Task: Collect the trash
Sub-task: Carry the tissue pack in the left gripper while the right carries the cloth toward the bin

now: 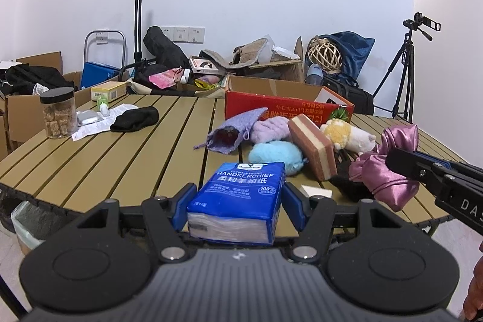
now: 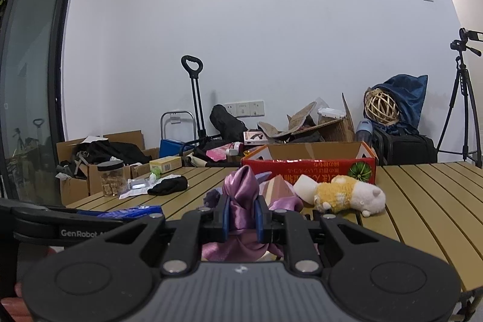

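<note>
Far to the left of the left claw [image 1: 235, 199], a clear jar [image 1: 59, 116] with a black lid is standing on the desk [image 1: 120, 159] — brownish chunks are filling its lower part. The left claw is gripping a blue handkerchief pack [image 1: 241, 198] between its pads. Ahead and to its right, a red carton [image 1: 286, 107] is sitting open on the desk; its contents are hidden. The right claw [image 2: 241, 215] is pinching a pink satin cloth [image 2: 241, 195] — jaws nearly closed on it.
</note>
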Demonstrator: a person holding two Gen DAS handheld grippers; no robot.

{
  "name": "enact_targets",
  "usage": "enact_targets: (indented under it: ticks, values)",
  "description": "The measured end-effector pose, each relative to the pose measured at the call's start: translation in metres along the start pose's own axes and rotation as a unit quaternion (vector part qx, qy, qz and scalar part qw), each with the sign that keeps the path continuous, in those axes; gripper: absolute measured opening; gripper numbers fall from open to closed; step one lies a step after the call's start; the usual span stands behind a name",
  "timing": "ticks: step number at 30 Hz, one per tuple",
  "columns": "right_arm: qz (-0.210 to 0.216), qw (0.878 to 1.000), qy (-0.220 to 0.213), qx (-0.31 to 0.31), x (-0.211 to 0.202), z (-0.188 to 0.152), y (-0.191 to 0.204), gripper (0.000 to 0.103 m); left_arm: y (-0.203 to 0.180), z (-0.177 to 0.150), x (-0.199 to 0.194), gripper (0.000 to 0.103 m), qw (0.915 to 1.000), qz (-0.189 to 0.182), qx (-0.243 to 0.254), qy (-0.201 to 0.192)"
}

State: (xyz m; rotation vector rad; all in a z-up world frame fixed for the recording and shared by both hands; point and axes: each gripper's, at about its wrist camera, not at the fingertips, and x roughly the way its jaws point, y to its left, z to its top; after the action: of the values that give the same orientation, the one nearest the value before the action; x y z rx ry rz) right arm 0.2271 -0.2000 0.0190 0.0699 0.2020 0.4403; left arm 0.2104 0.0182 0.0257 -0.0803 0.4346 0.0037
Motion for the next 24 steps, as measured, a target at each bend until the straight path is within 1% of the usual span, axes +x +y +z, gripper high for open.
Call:
enact_targets:
  ticks: [7, 13, 19, 24]
  values:
    - [-0.002, 1.0, 0.019, 0.0, -0.022, -0.003, 0.006, 0.016, -0.003, -0.008, -0.024, 0.063, 1.0, 0.0, 0.005, 0.002]
    - [-0.004, 0.999, 0.043, 0.006, -0.041, -0.011, 0.013, 0.016, -0.005, -0.018, -0.045, 0.063, 0.9999, 0.001, 0.011, 0.008]
    - [-0.005, 0.997, 0.078, 0.019, -0.058, -0.024, 0.016, 0.016, -0.008, -0.036, -0.062, 0.063, 0.9995, -0.003, 0.022, 0.024]
    - [-0.007, 0.993, 0.115, 0.024, -0.073, -0.041, 0.019, 0.016, -0.011, -0.05, -0.071, 0.063, 0.9987, -0.004, 0.032, 0.038]
